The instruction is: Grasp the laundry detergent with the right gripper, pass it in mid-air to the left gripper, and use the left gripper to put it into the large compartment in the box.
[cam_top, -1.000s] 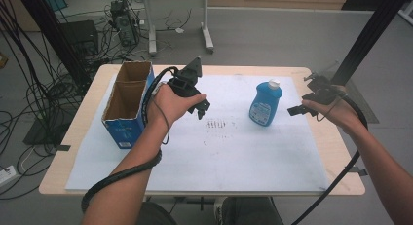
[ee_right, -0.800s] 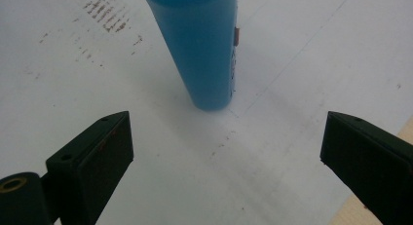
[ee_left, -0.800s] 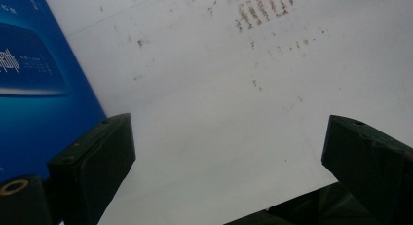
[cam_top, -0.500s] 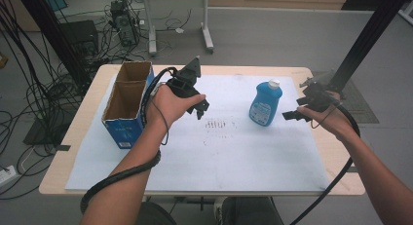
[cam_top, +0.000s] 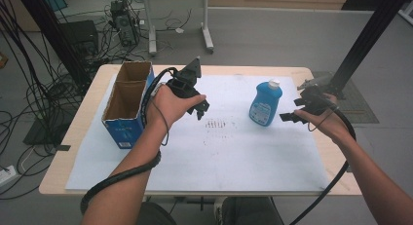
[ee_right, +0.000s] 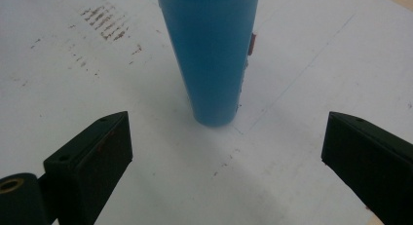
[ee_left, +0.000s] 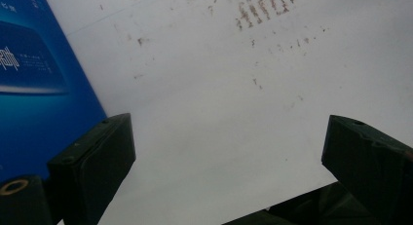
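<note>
The blue detergent bottle (cam_top: 265, 103) stands upright on the white sheet (cam_top: 234, 152) covering the tabletop. The right tool (cam_top: 288, 116) hovers just beside it, jaws spread wide. The left tool (cam_top: 202, 108), jaws also apart, hangs beside the open blue carton (cam_top: 125, 127).

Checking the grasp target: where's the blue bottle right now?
In the high view the blue bottle stands upright on the white sheet, right of centre, just left of the open right gripper. In the right gripper view it rises ahead between the jaws, untouched.
</note>
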A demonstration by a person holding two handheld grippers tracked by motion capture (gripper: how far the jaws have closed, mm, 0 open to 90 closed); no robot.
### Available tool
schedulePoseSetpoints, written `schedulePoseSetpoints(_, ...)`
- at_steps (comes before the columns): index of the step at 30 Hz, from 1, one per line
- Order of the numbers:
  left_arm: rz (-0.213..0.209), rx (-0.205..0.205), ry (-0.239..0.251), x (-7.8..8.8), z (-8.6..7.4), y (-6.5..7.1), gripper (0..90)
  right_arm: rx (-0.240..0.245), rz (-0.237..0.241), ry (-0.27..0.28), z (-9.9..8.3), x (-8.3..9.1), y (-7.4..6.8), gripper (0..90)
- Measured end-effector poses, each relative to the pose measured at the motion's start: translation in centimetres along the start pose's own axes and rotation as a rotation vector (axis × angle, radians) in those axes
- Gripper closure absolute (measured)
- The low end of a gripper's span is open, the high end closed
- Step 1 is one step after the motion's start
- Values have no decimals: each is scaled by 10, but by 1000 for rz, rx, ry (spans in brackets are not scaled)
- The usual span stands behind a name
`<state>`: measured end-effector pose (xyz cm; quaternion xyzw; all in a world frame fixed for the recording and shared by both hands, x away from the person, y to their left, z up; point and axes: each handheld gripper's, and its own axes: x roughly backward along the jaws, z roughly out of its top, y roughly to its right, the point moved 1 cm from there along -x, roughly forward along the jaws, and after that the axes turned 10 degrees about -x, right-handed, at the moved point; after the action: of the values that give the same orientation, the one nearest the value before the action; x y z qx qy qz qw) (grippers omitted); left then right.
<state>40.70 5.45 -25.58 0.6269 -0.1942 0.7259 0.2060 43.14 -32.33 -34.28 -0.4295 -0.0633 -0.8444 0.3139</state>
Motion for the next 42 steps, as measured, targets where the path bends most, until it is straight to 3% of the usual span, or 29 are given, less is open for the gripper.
schedulePoseSetpoints(42, 6, -9, -5, -2, 0, 2, 58, -9, 9, 157, -9, -32, -7, 32)
